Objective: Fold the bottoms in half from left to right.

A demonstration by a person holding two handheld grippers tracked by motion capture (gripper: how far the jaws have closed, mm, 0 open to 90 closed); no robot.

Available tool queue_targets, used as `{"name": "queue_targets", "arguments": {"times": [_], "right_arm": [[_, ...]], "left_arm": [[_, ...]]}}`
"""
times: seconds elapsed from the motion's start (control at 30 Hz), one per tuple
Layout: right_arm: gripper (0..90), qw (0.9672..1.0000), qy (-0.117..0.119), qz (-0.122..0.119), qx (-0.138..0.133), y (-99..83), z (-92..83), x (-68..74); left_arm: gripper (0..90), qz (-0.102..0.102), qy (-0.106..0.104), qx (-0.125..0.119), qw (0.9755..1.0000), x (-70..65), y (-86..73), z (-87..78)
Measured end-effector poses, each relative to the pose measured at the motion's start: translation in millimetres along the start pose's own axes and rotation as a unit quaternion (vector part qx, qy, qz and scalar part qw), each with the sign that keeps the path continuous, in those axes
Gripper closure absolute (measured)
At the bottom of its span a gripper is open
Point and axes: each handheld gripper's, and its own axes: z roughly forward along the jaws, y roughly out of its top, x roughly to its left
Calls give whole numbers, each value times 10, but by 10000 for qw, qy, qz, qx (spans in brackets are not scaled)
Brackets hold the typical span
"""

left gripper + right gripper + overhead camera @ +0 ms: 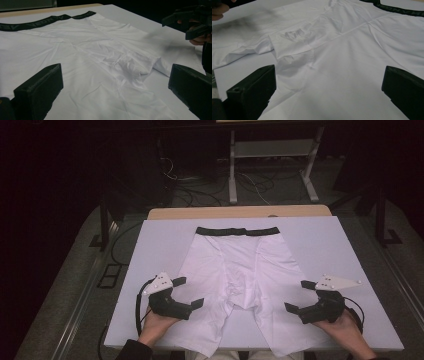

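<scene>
The white shorts (235,270) lie flat on the white board (150,245), their long axis running straight away from the person: the black waistband (237,231) is at the far end and both legs point toward the near edge. The left gripper (189,292) and right gripper (300,296) flank the legs with jaws spread wide, gripping nothing.
</scene>
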Motion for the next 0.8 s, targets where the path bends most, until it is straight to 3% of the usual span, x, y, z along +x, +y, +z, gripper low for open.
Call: {"name": "queue_targets", "arguments": {"times": [0.8], "right_arm": [[0,9999,-128,-39,77,93,-49,8]], "left_arm": [[0,72,-3,95,9999,-34,-14,16]]}}
